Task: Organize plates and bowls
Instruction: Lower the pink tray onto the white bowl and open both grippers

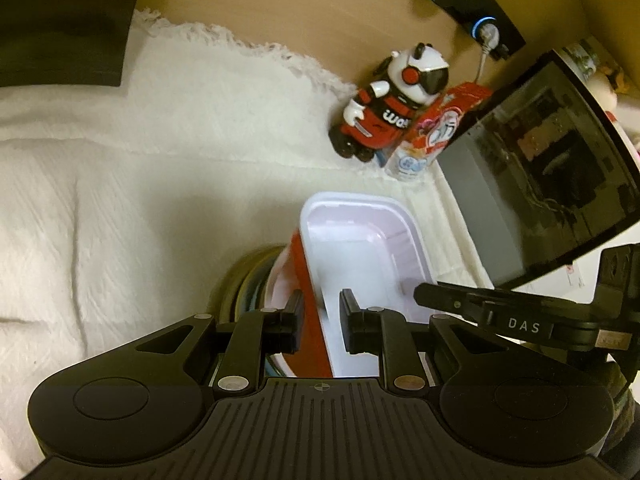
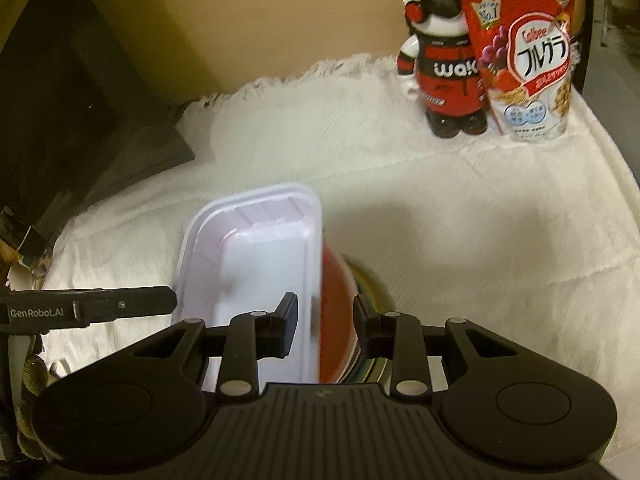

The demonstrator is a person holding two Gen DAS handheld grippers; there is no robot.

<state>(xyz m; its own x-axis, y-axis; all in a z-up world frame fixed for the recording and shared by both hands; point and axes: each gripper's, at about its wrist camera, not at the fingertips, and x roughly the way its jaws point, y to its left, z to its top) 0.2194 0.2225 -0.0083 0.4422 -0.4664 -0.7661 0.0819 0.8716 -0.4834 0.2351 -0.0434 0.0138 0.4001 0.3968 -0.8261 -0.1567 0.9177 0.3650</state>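
A white cloth covered the whole work surface, its fringed far edge lying against a tan wall. At the left of the right-wrist view stood a dark slab-like thing I could not identify; in the left-wrist view a dark glass-fronted appliance stood at the right. At the back of the cloth a red cereal bag leaned upright just beside a panda figurine in a red jersey, both well apart from your work.

Nearer to you sat the task's things: a white rectangular tray with a pale pink inner wall, held tilted over a red bowl, which itself sat nested on a stack of plates with greenish and yellowish rims. You probably kept the tray tipped so it could be set onto or lifted clear of the pile, though which one I could not tell.

Your left gripper was clamped on the tray's rim, one finger inside the tray and one outside. Your right gripper gripped the opposite long rim the same way, jaws narrowed onto the thin edge. Holding both sides likely kept the light tray from twisting
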